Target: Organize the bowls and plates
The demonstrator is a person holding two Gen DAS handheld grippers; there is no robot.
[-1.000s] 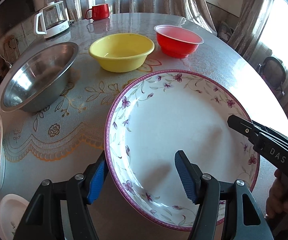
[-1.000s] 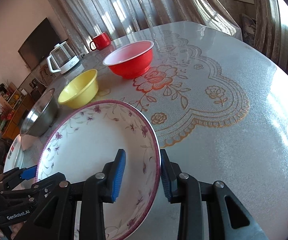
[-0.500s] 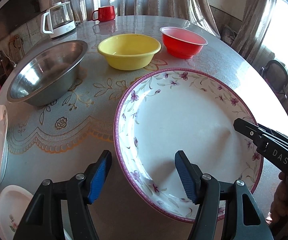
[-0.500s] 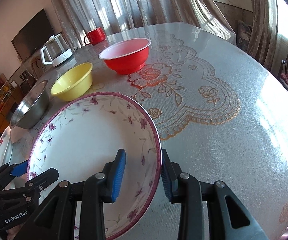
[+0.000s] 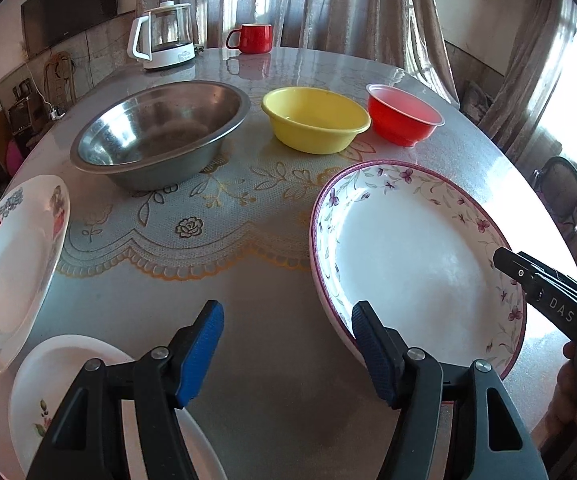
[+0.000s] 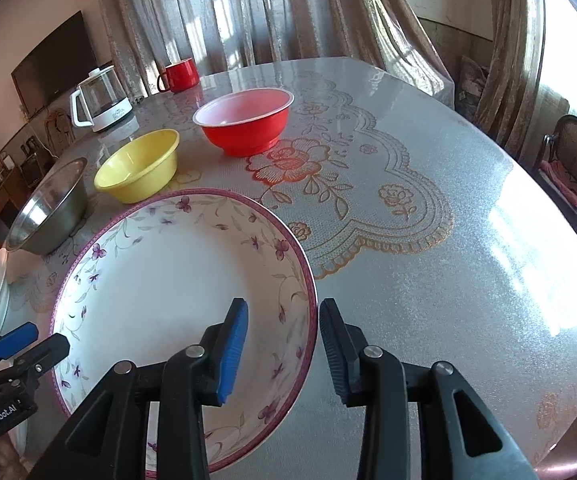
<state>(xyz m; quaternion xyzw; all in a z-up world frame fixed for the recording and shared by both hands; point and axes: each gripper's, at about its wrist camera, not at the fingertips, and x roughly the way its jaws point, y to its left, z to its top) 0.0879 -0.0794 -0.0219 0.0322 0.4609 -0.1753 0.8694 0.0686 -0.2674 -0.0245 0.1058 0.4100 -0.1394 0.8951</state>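
In the left wrist view the left gripper (image 5: 284, 354) filled the bottom of the frame with its jaws wide apart and nothing between them, only bare table (image 5: 272, 360). Its right pad (image 5: 370, 354) sat just at the near rim of the floral plate (image 5: 408, 264), which lay flat at the right of the frame; whether pad and rim touched I cannot tell. A small white plate (image 5: 60, 368) showed under the left finger at lower left, and a plate with red lettering (image 5: 12, 264) lay at the left edge. The right gripper's black body entered from the right edge over the floral plate's far rim, a hand (image 5: 572, 400) beneath it.

In the right wrist view the right gripper (image 6: 282, 350) straddled the floral plate's rim at bottom centre, its left pad (image 6: 232, 352) inside the plate and its right pad outside. Its jaws were narrow and had just been opening, with a visible gap on each side of the rim.

Beyond the plates, mid-frame in the left view, stood a steel bowl (image 5: 160, 136), a yellow bowl (image 5: 314, 120) and a red bowl (image 5: 404, 114) in a row from left to right. At the far edge, top centre, were a kettle (image 5: 164, 36) and a red mug (image 5: 252, 38), with curtains (image 5: 328, 4) behind.
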